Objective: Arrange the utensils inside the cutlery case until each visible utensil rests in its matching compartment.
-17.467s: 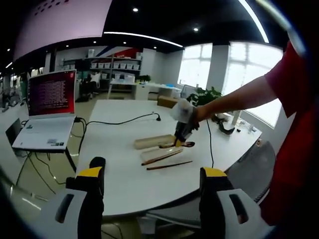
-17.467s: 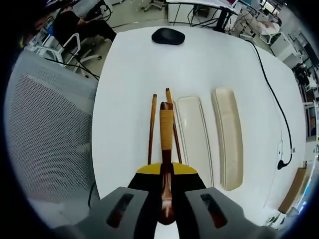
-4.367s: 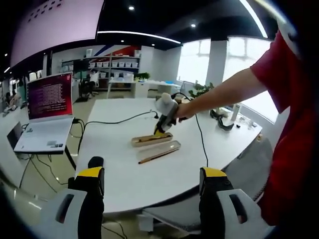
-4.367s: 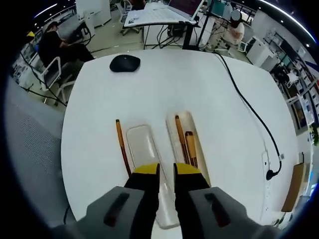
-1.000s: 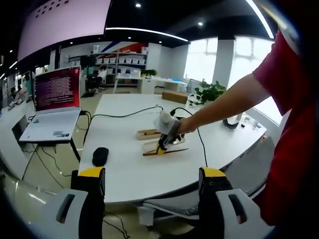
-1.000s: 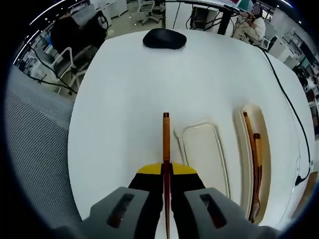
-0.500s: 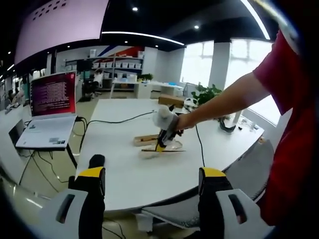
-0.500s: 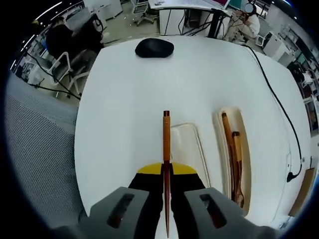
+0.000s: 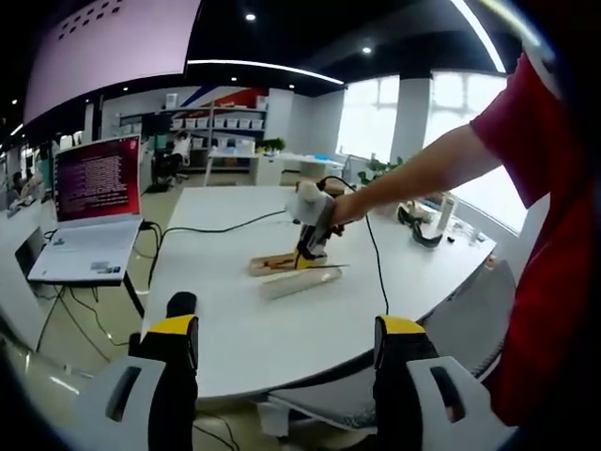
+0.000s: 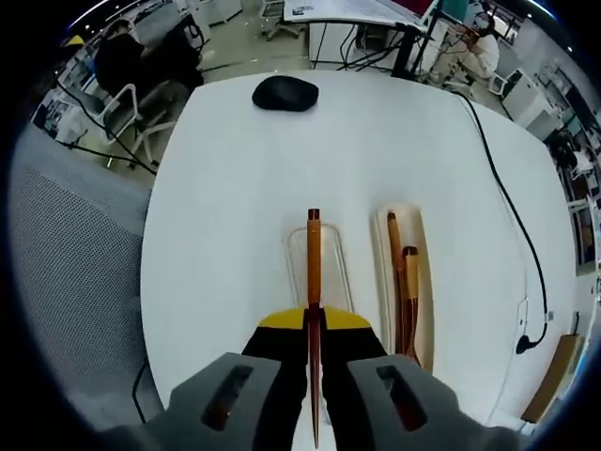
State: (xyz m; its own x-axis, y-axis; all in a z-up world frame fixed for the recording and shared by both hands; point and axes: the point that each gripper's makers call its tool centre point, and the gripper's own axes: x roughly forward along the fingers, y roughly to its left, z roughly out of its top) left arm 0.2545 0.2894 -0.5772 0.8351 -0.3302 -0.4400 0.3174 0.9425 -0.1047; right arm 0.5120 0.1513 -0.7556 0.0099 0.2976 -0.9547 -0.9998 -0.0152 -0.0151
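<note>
In the right gripper view, the right gripper (image 10: 314, 324) was clamped on one slim brown wooden chopstick (image 10: 313, 282), which ran straight forward from between its yellow-tipped jaws, raised above the clear oblong plastic lid (image 10: 327, 258) lying on the round white table (image 10: 235, 188). Just beside the lid lay the cream oblong cutlery case (image 10: 422, 282), and two wooden utensils rested lengthwise in it: a second chopstick (image 10: 394, 272) and a broader-handled piece (image 10: 410, 291) whose type I could not tell. Farther off sat one black computer mouse (image 10: 285, 92) near the table's far edge, and one black cable (image 10: 512, 235) trailed along the table's side.

In the left gripper view, the left gripper (image 9: 282, 366) hung with its jaws wide apart and nothing between them, well short of the table. Beyond it, the right gripper (image 9: 311, 235) hovered over the lid (image 9: 299, 280), held at the end of a person's outstretched arm in a red sleeve (image 9: 526, 132). Further back, one open laptop (image 9: 89, 211) showed a red screen.
</note>
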